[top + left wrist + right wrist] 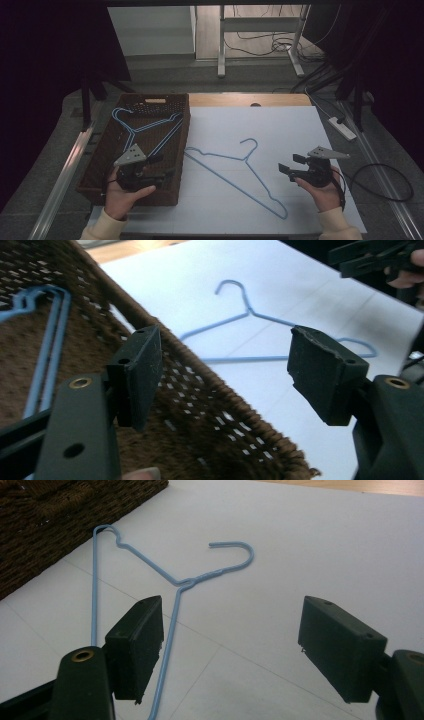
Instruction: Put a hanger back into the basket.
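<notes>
**Thin Wire Hanger, Flat on the Sheet: Where to Pinch**

Nearest the lens: two black jaws spread wide with nothing between them, on the left gripper [159,169] and the right gripper [292,165] alike. Left one held low over the near end of the brown woven basket [100,165], right one poised above the white table cover [300,125], just right of the work.

Lying between them on the cover, a blue wire hanger [240,172], hook pointing away, one shoulder tip just beside the basket wall, the other down near the front edge. Already resting inside the basket: more blue hangers [142,129] of the same kind.

Likely very light, springy rather than rigid, and smooth enough to slide or roll under flat pads. Lies flush against the cover, so little room to get a pad beneath. Best hold probably at the twisted neck [187,582] below the hook, where the wires meet and the metal is thickest; a grip on a single arm probably lets it pivot and droop.
</notes>
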Tool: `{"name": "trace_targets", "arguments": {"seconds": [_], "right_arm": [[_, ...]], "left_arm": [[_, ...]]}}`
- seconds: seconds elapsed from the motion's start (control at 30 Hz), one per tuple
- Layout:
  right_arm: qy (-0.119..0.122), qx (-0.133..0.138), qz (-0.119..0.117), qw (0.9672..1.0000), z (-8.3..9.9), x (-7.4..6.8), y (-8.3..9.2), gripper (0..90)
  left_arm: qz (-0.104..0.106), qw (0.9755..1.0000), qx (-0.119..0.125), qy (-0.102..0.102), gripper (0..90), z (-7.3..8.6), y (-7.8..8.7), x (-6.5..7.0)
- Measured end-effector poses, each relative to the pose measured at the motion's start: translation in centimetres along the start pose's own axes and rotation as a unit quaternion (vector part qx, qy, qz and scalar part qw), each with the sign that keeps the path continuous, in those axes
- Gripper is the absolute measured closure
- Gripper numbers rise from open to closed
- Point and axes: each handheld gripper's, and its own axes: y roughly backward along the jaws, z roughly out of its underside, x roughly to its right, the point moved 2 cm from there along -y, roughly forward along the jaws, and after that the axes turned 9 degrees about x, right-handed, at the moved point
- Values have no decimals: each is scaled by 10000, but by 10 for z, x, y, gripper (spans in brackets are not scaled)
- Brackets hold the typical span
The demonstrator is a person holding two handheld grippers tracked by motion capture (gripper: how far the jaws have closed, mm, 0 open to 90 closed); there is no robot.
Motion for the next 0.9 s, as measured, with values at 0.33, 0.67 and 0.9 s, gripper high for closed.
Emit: {"name": "trace_targets", "arguments": {"seconds": [0.33,0.67,0.9], "right_arm": [[295,-239,-116,9992,-5,-7,-10,281],[492,-625,-317,9963,-20,-19,-47,328],[701,-1010,-384,9917,-31,-17,-77,502]], "left_arm": [[26,9997,-159,-162,308,3,-5,5],[104,9997,-156,-178,308,2,-5,7],[146,9995,-214,-203,308,4,-7,8]]}}
